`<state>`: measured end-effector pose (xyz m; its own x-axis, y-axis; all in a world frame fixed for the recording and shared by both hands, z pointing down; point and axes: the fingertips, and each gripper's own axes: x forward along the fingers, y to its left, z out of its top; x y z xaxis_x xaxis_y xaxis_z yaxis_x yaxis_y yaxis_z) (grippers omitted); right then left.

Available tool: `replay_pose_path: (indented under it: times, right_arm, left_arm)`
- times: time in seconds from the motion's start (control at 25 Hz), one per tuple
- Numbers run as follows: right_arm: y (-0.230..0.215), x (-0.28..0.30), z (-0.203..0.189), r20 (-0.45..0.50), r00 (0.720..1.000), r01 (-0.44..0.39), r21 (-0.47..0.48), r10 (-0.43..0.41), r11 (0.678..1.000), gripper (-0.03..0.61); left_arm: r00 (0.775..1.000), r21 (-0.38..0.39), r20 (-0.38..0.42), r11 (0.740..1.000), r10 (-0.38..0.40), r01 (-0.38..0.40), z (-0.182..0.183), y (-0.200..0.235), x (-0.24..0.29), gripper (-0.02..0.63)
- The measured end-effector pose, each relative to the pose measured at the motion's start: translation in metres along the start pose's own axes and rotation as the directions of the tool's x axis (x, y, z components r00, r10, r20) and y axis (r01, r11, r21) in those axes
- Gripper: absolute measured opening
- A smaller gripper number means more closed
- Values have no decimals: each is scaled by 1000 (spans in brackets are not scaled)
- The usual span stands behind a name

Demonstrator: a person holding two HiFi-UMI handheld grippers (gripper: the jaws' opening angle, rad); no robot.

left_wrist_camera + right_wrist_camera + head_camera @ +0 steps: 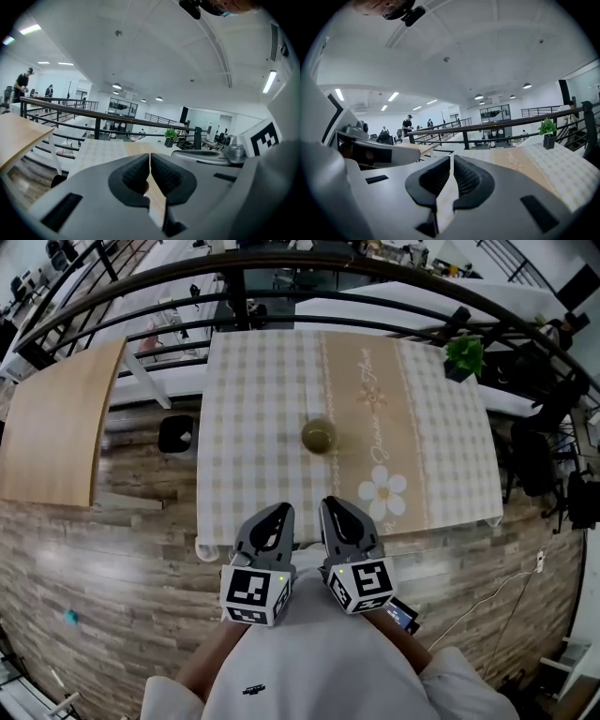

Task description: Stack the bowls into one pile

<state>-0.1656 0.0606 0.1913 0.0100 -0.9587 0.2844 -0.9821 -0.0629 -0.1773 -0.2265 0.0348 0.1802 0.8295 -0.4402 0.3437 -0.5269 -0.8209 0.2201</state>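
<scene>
Seemingly the stacking is either finished or not under way, judging by how things lie. At the far left a bare wooden tabletop [56, 418] stands apart from the work and holds no bowls; next to it a small black thing [176, 434] sits on the plank floor. The left gripper [279, 512] is held low, close to the person's body and short of the table's near edge; in the left gripper view its jaws [150, 159] are pressed together with nothing clamped, and only a sliver of cloth shows below the tips. The table [253, 409], under a checked cloth, carries one olive-green bowl pile [319, 436] near its middle; from this height I cannot tell how many bowls are nested there, but no other bowl lies loose on the cloth. The right gripper [330, 504] sits just beside the left one, equally drawn back; the right gripper view shows its jaws [452, 161] closed on nothing. A potted plant [464, 355] stands at the table's far right corner, well clear of the pile. If anything is left, it is only checking that the pile sits true.
</scene>
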Motion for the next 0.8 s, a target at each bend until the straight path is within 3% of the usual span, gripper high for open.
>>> replay_pose_path:
  times: [0.28,0.52,0.8]
  right_arm:
    - [26,3,7,56,998,-23,-67,27,997,38]
    - [17,-4,-2,44,999,6,-34,-5,999,40]
    - [12,-11,-6,26,999,21,-34,-20,999,39]
  left_arm:
    - [1000,33,8,999,-24,24,-2,-2,2,28]
    - [999,-8,-37,1000,-24,24,-17,-1,4,28]
    - [996,7,-55,998,-69,69,-20,-16,7,28]
